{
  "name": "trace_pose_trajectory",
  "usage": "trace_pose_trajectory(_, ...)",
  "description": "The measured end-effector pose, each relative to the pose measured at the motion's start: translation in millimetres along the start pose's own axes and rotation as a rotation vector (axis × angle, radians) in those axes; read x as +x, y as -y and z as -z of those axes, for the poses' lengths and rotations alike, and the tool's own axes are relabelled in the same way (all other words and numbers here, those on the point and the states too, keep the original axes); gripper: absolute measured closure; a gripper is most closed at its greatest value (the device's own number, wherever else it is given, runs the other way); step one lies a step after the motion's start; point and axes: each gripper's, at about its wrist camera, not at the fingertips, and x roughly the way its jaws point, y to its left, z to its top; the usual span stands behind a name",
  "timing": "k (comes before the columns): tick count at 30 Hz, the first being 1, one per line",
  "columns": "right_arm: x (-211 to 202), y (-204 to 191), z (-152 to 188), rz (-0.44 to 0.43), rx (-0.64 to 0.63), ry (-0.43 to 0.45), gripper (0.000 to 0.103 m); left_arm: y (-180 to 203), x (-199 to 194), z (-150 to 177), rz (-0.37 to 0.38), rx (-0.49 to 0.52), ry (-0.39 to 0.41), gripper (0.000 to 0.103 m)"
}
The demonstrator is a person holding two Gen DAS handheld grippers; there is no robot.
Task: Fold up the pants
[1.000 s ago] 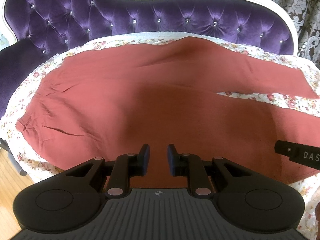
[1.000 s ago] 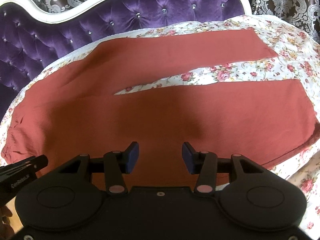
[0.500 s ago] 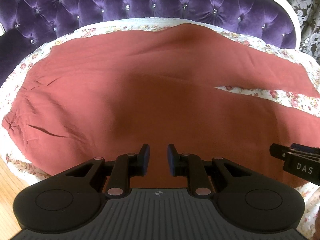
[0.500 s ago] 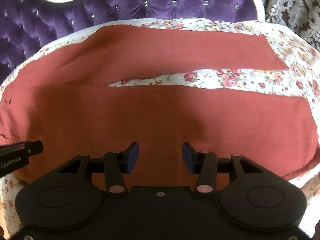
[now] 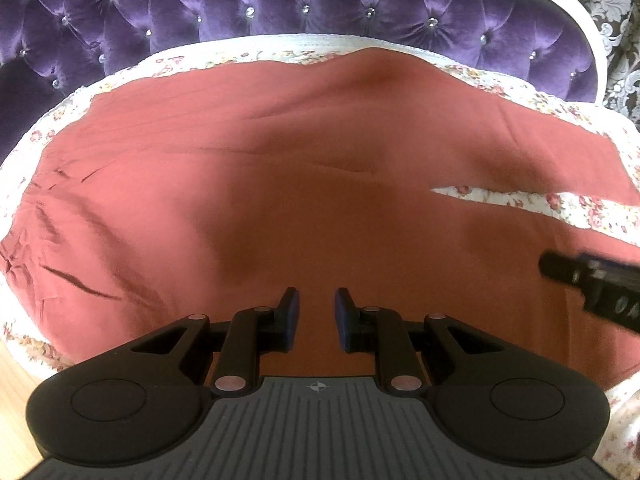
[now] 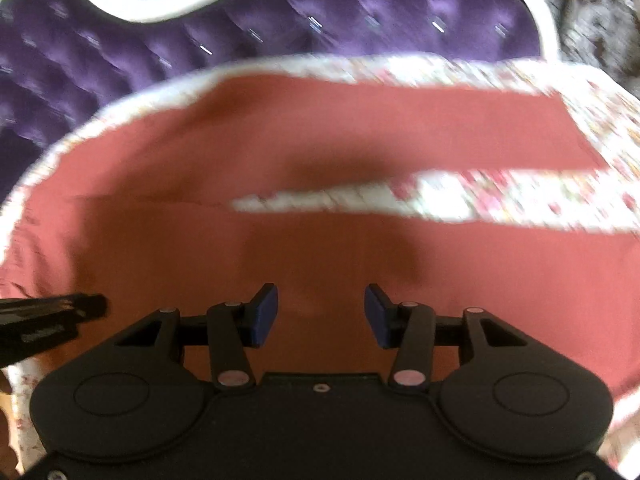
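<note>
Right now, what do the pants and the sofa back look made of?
Pants: thin woven cloth in matte rust red, probably cotton or linen; it lies flat with fine soft creases. Sofa back: purple velvet-like plush, judging by its sheen, tufted with shiny buttons.

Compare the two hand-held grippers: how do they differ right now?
The left hand-held gripper has a narrow gap between its pads; the right hand-held gripper stands clearly wider. The left hangs nearer the waist of the pants, the right nearer the legs. Both are empty, above the near edge.
</note>
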Motion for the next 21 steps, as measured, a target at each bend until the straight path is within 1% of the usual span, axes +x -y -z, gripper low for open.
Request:
trace_pose_trajectory(1,0,2,-4,-0.035,-0.021,0.026,0.048,0,1,-2,-0.003,0.004,0.002,0.083)
trace_pose_trajectory(3,3,8,-17,-0.066,-0.047,0.05,0.047,1,4,-8,-0.008,0.012,0.007,0.083)
trace_pose_trajectory(5,9,12,-34,-0.07,-0.082,0.06,0.047,1,7,-14,-0.012,0.015,0.014,0.083)
trace_pose_trajectory(8,27,17,-67,-0.046,-0.134,0.052,0.046,1,13,-23,-0.017,0.017,0.017,0.083)
trace_pose_trajectory(12,69,23,-113,-0.092,-0.236,0.041,0.047,2,20,-30,-0.02,0.02,0.014,0.083)
trace_pose_trajectory(15,103,22,-143,-0.076,-0.268,0.016,0.047,0,26,-34,-0.02,0.018,0.006,0.083)
trace_pose_trajectory(19,142,24,-168,-0.042,-0.294,-0.014,0.047,-5,34,-38,-0.02,0.007,-0.007,0.083)
trace_pose_trajectory(21,161,25,-179,-0.057,-0.312,-0.037,0.047,-6,38,-40,-0.021,0.005,-0.011,0.083)
